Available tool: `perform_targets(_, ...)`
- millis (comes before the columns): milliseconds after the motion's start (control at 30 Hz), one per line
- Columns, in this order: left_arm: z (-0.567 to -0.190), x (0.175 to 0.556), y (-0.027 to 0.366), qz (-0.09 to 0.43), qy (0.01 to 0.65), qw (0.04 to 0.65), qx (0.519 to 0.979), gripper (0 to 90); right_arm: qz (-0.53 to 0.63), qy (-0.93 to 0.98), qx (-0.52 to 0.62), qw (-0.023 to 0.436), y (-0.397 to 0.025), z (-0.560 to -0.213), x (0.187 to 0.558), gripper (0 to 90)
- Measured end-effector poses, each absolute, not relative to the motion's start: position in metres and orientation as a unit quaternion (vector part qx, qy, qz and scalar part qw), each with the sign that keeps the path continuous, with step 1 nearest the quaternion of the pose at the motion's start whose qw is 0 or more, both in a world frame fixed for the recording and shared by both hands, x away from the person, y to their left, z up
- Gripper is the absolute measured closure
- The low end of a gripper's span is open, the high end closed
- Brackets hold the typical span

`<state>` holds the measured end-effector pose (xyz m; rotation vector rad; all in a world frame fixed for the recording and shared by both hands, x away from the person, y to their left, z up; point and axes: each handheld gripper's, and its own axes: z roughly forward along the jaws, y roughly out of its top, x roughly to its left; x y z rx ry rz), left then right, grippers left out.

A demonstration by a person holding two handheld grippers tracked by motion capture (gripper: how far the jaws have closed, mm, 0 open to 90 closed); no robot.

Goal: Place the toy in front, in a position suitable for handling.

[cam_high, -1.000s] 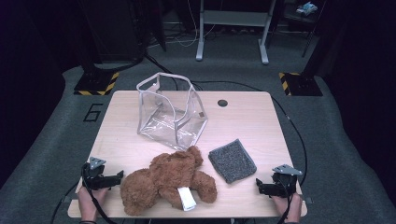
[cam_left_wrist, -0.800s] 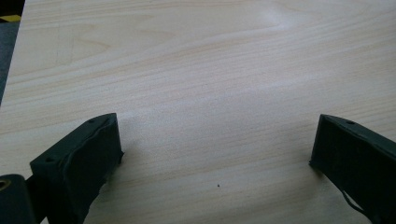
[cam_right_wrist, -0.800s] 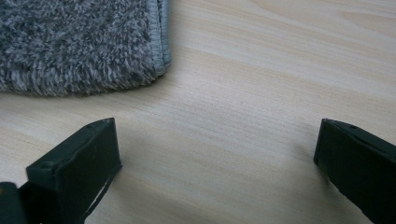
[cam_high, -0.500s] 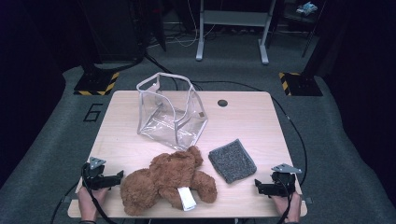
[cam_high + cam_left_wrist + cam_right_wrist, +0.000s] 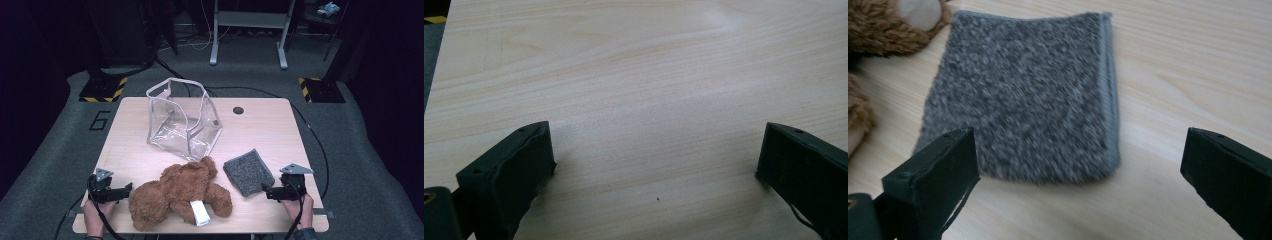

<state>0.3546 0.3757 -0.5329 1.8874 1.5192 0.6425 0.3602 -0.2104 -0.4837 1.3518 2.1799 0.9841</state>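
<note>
A brown teddy bear (image 5: pixel 180 194) lies on its side near the front of the wooden table (image 5: pixel 270 130), a white tag on it. Right of it lies a folded grey cloth (image 5: pixel 248 171) (image 5: pixel 1023 95). A clear plastic bag (image 5: pixel 181 118) stands open behind the bear. My left gripper (image 5: pixel 126 190) (image 5: pixel 654 165) rests open at the front left, just left of the bear, over bare wood. At the front right my right gripper (image 5: pixel 267 191) (image 5: pixel 1078 170) is open, its jaws straddling the near edge of the cloth. The bear's paw (image 5: pixel 878 22) shows beside the cloth.
A dark round hole (image 5: pixel 238 110) sits in the table's far right part. Beyond the table stand a metal frame's legs (image 5: pixel 249 35) and cables on grey carpet. Bare wood lies between the bag and the table's right edge.
The right gripper has edged slightly left toward the grey cloth. The left gripper, bear, bag and cloth have not moved.
</note>
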Motion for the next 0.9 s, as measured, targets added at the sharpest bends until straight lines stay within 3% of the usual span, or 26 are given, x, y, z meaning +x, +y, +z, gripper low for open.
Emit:
perform_targets(667,-0.533,0.355,0.376,0.244,0.576,0.312,0.716,1.5,0.3,0.828,0.444,0.164,-0.146,-0.494,0.417,0.4)
perform_targets(900,-0.533,0.355,0.376,0.246,0.576,0.313,0.714,1.7,0.287,0.831,0.452,0.151,-0.143,-0.51,0.42,14.1)
